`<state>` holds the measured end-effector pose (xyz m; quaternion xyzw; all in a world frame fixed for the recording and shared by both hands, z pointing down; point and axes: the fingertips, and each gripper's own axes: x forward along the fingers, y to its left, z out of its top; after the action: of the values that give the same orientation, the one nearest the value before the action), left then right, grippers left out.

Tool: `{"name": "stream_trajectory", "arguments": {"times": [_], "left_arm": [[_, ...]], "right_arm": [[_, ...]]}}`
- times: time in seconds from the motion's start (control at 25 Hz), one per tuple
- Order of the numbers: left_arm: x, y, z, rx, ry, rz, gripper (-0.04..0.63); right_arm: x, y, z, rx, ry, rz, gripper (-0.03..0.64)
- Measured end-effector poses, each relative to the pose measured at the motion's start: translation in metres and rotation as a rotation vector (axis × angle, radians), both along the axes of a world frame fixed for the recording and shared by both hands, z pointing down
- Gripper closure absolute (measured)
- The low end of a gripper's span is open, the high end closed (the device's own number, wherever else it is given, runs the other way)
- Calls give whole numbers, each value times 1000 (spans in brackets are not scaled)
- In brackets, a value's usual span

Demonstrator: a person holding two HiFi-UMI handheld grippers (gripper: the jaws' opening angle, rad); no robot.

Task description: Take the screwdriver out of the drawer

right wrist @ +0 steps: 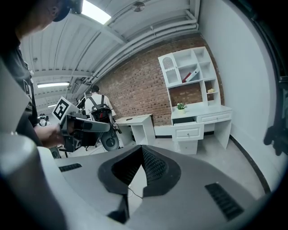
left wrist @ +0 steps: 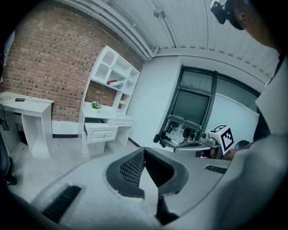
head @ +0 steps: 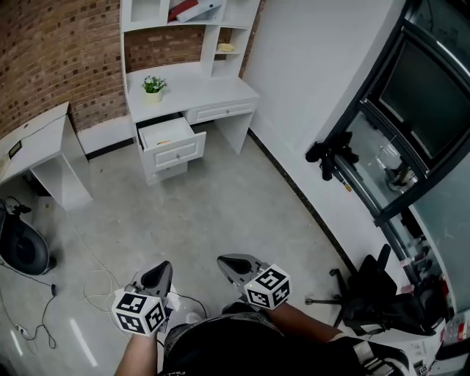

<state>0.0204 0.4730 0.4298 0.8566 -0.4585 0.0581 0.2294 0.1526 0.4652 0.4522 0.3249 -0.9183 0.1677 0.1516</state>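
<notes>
Left gripper and right gripper are clenched, empty, far from the open drawer; arriving unopened could knock the screwdriver aside.

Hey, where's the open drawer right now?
Head view, upper left: the open drawer sticks out under the white desk, just below the potted plant.

From where the person stood, the desk was far off at 11 o'clock, backed against the brick wall. Shelves rose above it, and a potted plant sat on the left of its top. Below the plant, the drawer stood pulled out. A side table stood at 10 o'clock. Cables lay on the floor at 9, and an office chair stood at 3.
</notes>
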Motion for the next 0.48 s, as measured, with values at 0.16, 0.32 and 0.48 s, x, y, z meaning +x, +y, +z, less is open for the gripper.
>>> {"name": "stream_trajectory", "arguments": {"times": [0.16,0.32,0.48], "left_arm": [[-22,-5,2,20,-7,13,578],[-19,-8,6,44,-28,67,578],[-16,-17,16,2,7,68,578]], "right_arm": [[-16,-2,3,-17,26,-1,611],[-30,-9,4,-19,49,-13,611],[-37,-17,9,-25,54,-19,611]]}}
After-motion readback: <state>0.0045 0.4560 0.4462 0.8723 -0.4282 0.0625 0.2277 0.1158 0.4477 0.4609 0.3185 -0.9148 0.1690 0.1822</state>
